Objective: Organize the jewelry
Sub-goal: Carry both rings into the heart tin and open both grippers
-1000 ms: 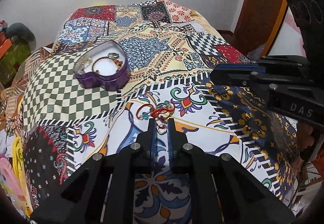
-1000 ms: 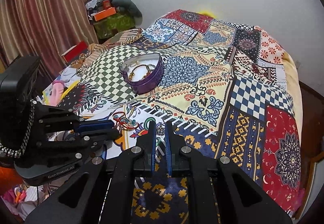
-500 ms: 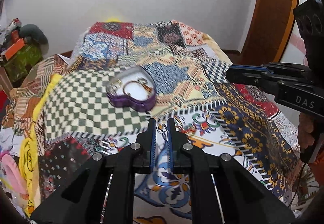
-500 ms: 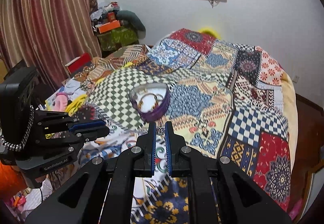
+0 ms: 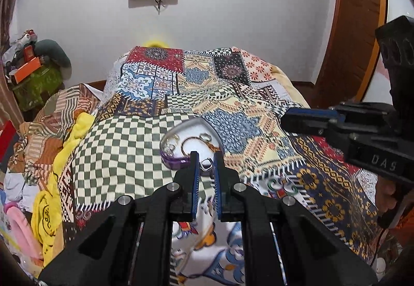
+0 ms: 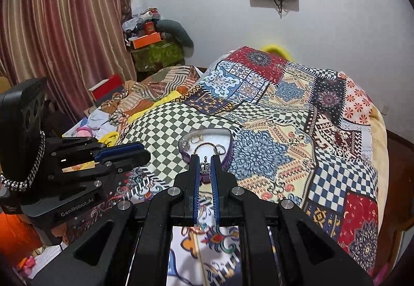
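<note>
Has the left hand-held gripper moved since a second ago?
Yes. The left hand-held gripper has lifted off the quilt and advanced toward the heart-shaped box, a small silver piece between its fingertips.

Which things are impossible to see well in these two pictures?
- Left wrist view: the small silver piece in the left claw is too small to identify.
- Right wrist view: the heart-shaped box is partly hidden by the right claw.
- Both views: box contents too small to count.

Even indoor light, fisheye-bent edges
</note>
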Demonstrator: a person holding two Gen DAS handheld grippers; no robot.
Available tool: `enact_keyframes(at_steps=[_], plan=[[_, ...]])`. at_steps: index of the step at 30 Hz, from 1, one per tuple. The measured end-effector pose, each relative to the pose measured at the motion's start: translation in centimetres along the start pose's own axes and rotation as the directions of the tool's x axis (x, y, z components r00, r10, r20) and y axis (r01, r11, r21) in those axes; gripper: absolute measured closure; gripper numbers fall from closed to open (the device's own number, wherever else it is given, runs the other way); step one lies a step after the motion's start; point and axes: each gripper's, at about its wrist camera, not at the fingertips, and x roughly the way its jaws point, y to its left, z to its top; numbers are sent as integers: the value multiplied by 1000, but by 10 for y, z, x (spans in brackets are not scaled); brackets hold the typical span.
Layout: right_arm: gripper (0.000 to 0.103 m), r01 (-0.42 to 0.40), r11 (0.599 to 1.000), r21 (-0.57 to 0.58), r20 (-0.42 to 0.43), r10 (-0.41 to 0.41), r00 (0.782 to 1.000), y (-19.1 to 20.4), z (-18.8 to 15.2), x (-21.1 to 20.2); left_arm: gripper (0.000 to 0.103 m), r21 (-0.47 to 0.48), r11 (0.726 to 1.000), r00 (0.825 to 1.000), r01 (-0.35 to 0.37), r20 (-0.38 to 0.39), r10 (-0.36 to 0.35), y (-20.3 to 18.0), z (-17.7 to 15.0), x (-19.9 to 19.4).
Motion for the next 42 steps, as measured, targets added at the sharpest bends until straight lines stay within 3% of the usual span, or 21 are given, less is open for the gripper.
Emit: enact_keyframes(at_steps=[8, 19, 30, 42], plan=[[95, -12, 999, 36, -27, 13, 1000, -6, 11, 34, 94, -15, 1000, 1000, -2, 14, 2, 17, 13, 20], [95, 1, 998, 70, -91, 5, 996, -20, 30, 80, 94, -28, 1000, 999, 11, -32, -12, 42, 26, 66], [95, -14, 996, 87, -176, 29, 984, -19, 32, 116, 94, -15, 1000, 994, 7, -111, -8, 45, 13, 102], [95, -13, 997, 77, -231, 30, 972, -22, 33, 137, 94, -20, 1000, 991, 20, -135, -22, 45, 10, 109]])
